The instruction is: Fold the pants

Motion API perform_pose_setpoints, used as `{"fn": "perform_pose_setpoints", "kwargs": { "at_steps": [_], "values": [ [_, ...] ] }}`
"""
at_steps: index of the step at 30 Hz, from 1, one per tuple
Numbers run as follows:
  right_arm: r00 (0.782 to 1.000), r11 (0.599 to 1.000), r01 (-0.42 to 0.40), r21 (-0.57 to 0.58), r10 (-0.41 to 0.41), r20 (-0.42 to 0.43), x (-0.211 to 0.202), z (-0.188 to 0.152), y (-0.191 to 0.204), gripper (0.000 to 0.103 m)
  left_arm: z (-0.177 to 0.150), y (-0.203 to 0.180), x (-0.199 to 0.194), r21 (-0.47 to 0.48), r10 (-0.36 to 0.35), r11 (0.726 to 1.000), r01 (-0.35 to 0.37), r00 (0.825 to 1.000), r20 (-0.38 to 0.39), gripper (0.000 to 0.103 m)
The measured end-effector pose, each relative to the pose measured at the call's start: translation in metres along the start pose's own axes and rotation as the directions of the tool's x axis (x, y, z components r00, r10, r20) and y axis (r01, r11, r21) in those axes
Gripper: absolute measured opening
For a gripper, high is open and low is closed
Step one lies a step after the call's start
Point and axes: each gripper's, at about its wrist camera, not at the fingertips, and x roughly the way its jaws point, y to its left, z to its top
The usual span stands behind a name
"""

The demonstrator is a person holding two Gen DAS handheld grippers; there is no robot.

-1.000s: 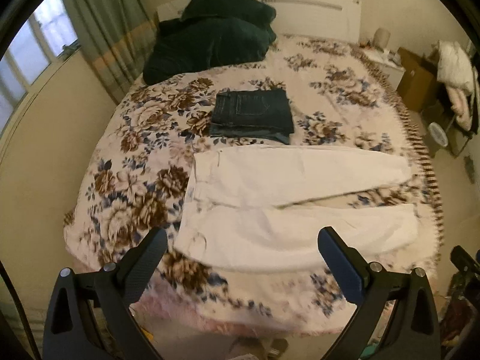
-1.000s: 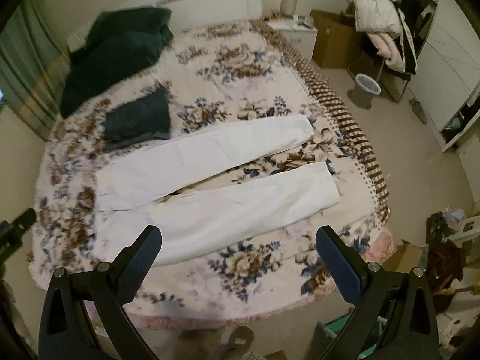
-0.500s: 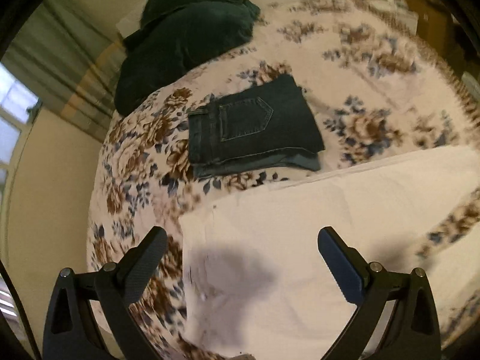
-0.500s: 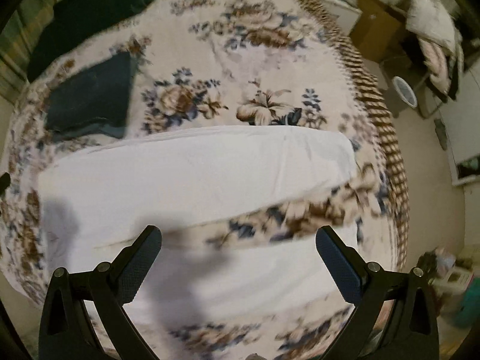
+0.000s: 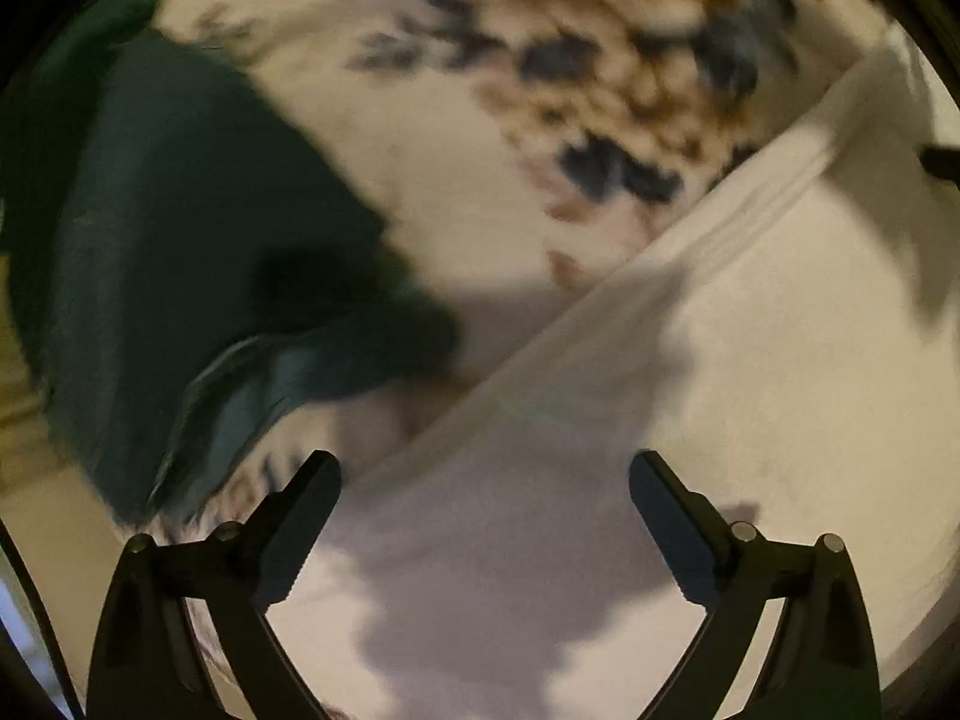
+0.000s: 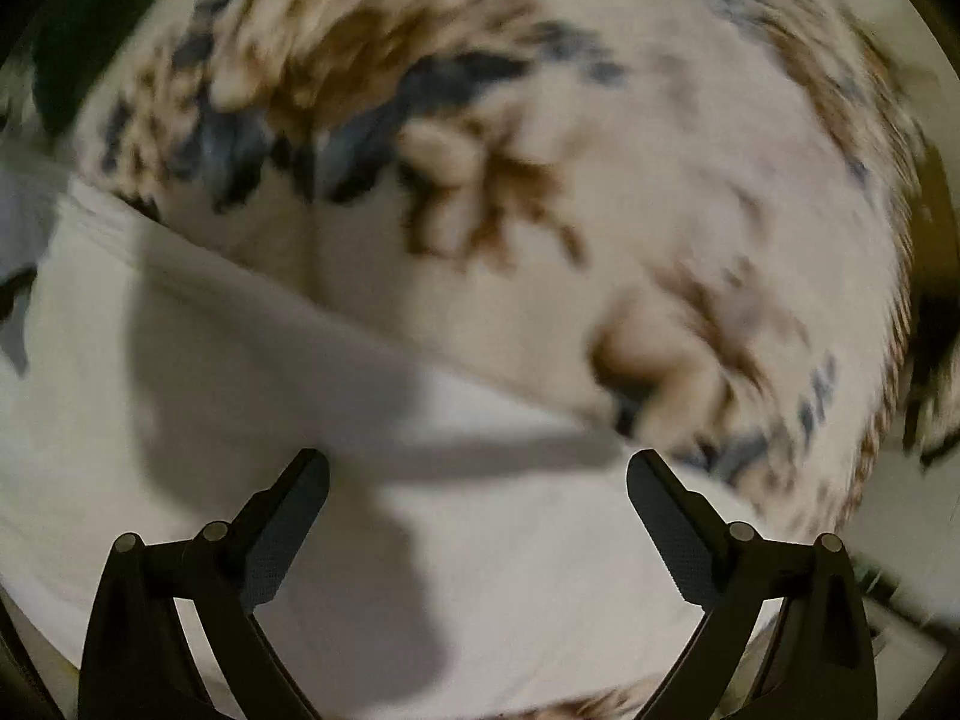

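Note:
The white pants (image 5: 690, 420) lie flat on the floral bedspread (image 5: 540, 90). My left gripper (image 5: 485, 468) is open and empty, close above the far edge of the pants' far leg, near its waist end. My right gripper (image 6: 477, 468) is open and empty, close above the same far leg of the white pants (image 6: 240, 420), near its far edge and hem end. Both views are blurred by motion.
Folded dark blue jeans (image 5: 198, 276) lie on the bedspread just left of the left gripper, beyond the pants' edge. The floral bedspread (image 6: 540, 150) fills the far part of the right wrist view, with its fringed edge at the right.
Both grippers have dropped from high above the bed to just over the far leg of the white pants. Both stayed open.

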Motion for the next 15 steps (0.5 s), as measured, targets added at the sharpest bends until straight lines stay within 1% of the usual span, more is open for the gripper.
{"fn": "perform_pose_setpoints", "kwargs": {
  "at_steps": [1,3,4,5,6,7,8,9,10,11,12,13,15],
  "values": [
    [1.0,0.998,0.007,-0.056,-0.007,-0.002,0.008,0.006,0.005,0.101,0.001,0.001,0.005,0.024,-0.014,1.0,0.014,1.0,-0.004,0.099],
    [1.0,0.994,0.004,-0.105,-0.003,0.006,0.014,0.012,0.01,0.096,0.004,0.005,0.009,0.047,-0.049,0.998,0.049,0.999,-0.001,0.099],
    [1.0,0.993,-0.021,-0.12,0.022,0.004,0.016,0.015,0.011,0.088,0.005,0.009,0.01,0.052,-0.072,0.996,0.072,0.997,0.0,0.098],
    [0.999,0.992,-0.054,-0.118,0.054,0.0,0.017,0.016,0.01,0.077,0.005,0.012,0.01,0.057,-0.092,0.994,0.091,0.996,0.006,0.097],
    [0.997,0.99,-0.077,-0.116,0.078,0.001,0.017,0.016,0.01,0.07,0.005,0.016,0.008,0.057,-0.119,0.991,0.118,0.993,0.014,0.09],
    [0.994,0.988,-0.109,-0.111,0.11,0.004,0.016,0.016,0.009,0.054,0.003,0.02,0.007,0.05,-0.153,0.987,0.152,0.988,0.012,0.077],
    [0.992,0.987,-0.124,-0.101,0.126,0.012,0.014,0.015,0.009,0.043,0.002,0.023,0.003,0.044,-0.181,0.983,0.18,0.983,0.024,0.069],
    [0.992,0.988,-0.122,-0.097,0.124,0.02,0.012,0.016,0.009,0.036,-0.001,0.026,-0.004,0.044,-0.198,0.98,0.196,0.979,0.042,0.055],
    [0.992,0.989,-0.121,-0.082,0.124,0.028,0.01,0.015,0.008,0.027,-0.004,0.03,-0.008,0.044,-0.206,0.978,0.204,0.977,0.05,0.04],
    [0.992,0.991,-0.118,-0.066,0.121,0.032,0.006,0.012,0.004,0.017,-0.009,0.031,-0.014,0.039,-0.217,0.976,0.215,0.974,0.059,0.034],
    [0.992,0.992,-0.117,-0.048,0.119,0.043,0.002,0.01,0.001,0.014,-0.012,0.035,-0.021,0.035,-0.22,0.975,0.218,0.973,0.072,0.021],
    [0.99,0.992,-0.125,-0.034,0.127,0.064,-0.004,0.006,-0.001,0.008,-0.016,0.038,-0.028,0.037,-0.218,0.976,0.215,0.973,0.08,0.014],
    [0.986,0.99,-0.14,-0.013,0.141,0.095,-0.015,-0.003,-0.004,0.006,-0.024,0.045,-0.045,0.028,-0.215,0.977,0.214,0.97,0.112,0.008]
  ]
}}
